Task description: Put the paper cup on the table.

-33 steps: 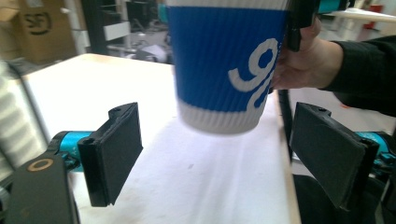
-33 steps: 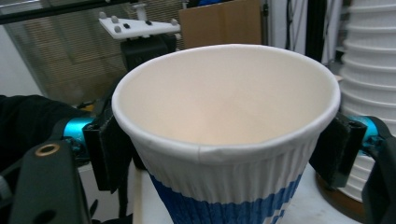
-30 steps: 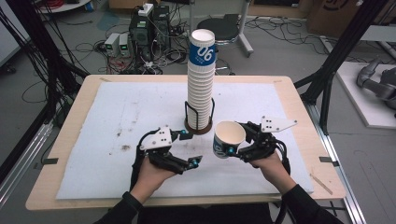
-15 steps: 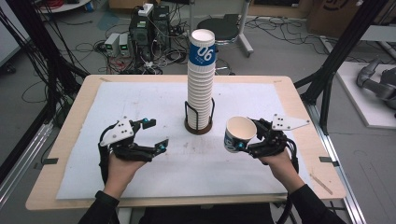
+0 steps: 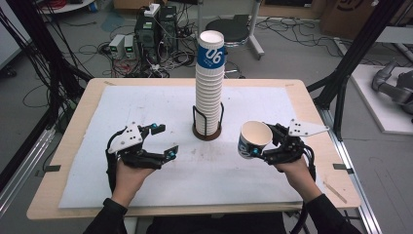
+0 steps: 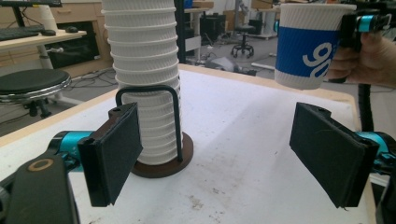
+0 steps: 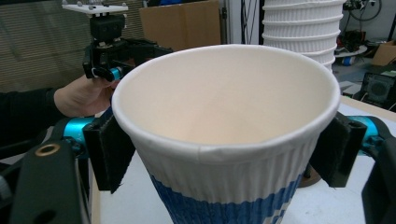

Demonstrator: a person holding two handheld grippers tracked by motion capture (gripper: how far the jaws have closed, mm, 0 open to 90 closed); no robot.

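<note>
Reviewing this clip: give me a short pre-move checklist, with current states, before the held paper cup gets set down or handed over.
1. Right gripper clamped on the paper cup: ok, a pad presses on each side of its wall.
2. Cup clear of the table: ok, the left gripper view shows it held up in the air.
3. Cup empty: ok, the right gripper view shows a bare inside.
4. Left gripper free: ok, jaws apart with nothing between them.
5. Stack of cups upright in its wire holder: ok.
6. Cup wall undented by the grip: cannot tell; the rim looks round, the pads cover the contact areas.
</note>
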